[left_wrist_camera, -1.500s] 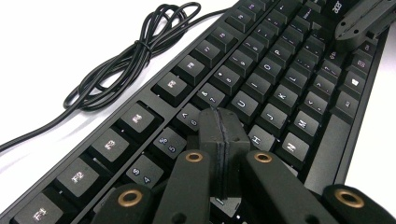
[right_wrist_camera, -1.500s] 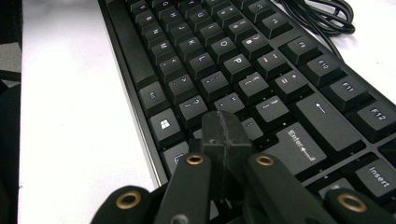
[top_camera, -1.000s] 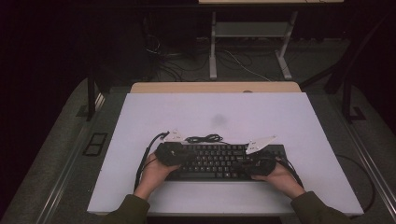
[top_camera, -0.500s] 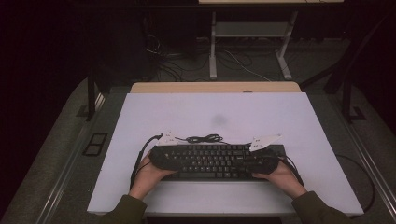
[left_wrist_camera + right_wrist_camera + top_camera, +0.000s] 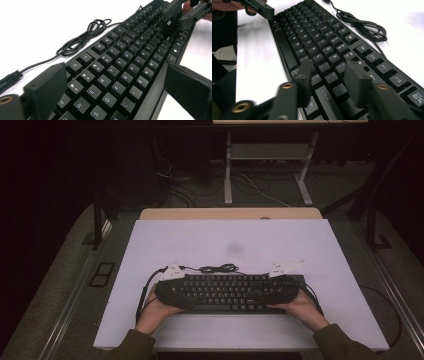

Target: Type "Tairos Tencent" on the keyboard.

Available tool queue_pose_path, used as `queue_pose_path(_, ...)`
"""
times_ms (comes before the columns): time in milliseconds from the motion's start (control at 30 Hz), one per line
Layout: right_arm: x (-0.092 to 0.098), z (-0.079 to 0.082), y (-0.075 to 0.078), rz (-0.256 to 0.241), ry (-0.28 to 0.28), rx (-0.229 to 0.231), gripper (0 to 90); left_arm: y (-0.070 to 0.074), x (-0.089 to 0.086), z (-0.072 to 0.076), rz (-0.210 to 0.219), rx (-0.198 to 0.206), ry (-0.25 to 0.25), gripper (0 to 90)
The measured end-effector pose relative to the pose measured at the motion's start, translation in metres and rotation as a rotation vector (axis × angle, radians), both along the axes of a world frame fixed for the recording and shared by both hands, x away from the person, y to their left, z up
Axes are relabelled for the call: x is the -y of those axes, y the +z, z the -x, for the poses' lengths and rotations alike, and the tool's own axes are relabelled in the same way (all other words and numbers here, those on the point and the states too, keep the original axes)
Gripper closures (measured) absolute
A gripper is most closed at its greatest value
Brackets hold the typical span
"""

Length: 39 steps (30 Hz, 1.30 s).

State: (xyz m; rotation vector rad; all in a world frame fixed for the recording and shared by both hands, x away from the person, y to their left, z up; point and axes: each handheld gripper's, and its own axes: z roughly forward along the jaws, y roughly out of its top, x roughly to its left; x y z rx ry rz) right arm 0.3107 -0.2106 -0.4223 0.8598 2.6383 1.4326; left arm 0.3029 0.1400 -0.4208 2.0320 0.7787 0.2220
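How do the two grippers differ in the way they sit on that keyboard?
The left gripper has its jaws spread wide, spanning the keyboard from back edge to front edge near its left end. The right gripper has its jaws much closer together, hovering over keys near the right end and reaching neither edge. The left one's pads look broad and flat; the right one's fingers look narrower. Both are black and point inward along the keyboard.
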Motion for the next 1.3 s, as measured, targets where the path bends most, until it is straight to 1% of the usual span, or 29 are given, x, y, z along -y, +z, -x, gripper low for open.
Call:
queue_pose_path(33,0.0,0.0,0.0,0.0,-0.008,0.002,48.3,0.0,0.0,0.0,0.001,-0.005,-0.001,0.0)
queue_pose_path(67,0.0,0.0,0.001,-0.007,-0.02,0.01,40.6,0.0,0.0,0.001,0.006,-0.006,0.004,0.0)
queue_pose_path(100,0.0,-0.001,0.001,-0.013,-0.025,0.007,37.7,-0.001,0.0,0.002,0.001,-0.006,0.007,0.0)
queue_pose_path(133,0.0,-0.001,0.001,-0.013,-0.025,0.007,37.7,-0.001,0.0,0.002,-0.003,-0.005,0.006,0.0)
queue_pose_path(233,-0.001,-0.002,0.002,-0.024,-0.032,0.006,28.2,-0.002,-0.001,0.005,-0.008,0.004,0.001,0.0)
queue_pose_path(333,-0.002,-0.003,0.003,-0.03,-0.033,0.013,27.8,-0.003,-0.004,0.007,-0.007,0.003,0.007,0.0)
queue_pose_path(400,-0.004,-0.004,0.003,-0.041,-0.031,0.01,27.8,-0.003,-0.007,0.008,-0.006,0.002,0.013,0.0)
queue_pose_path(467,-0.005,-0.004,0.003,-0.037,-0.027,0.007,27.6,-0.004,-0.008,0.009,-0.003,0.0,0.017,0.0)
queue_pose_path(667,-0.009,-0.006,0.004,-0.049,-0.028,0.012,27.6,-0.003,-0.011,0.01,-0.008,0.002,0.023,0.0)
queue_pose_path(933,-0.019,-0.009,0.004,-0.051,-0.002,0.013,28.0,-0.005,-0.011,0.01,-0.01,0.0,0.02,0.0)
queue_pose_path(1033,-0.024,-0.01,0.004,-0.048,0.006,0.013,28.0,-0.005,-0.012,0.01,-0.002,0.002,0.02,0.0)
queue_pose_path(1167,-0.03,-0.012,0.004,-0.057,0.017,0.014,28.1,-0.004,-0.014,0.01,0.0,0.001,0.024,0.0)
queue_pose_path(1300,-0.036,-0.013,0.003,-0.053,0.024,0.01,28.3,-0.005,-0.014,0.009,0.004,0.0,0.026,0.0)
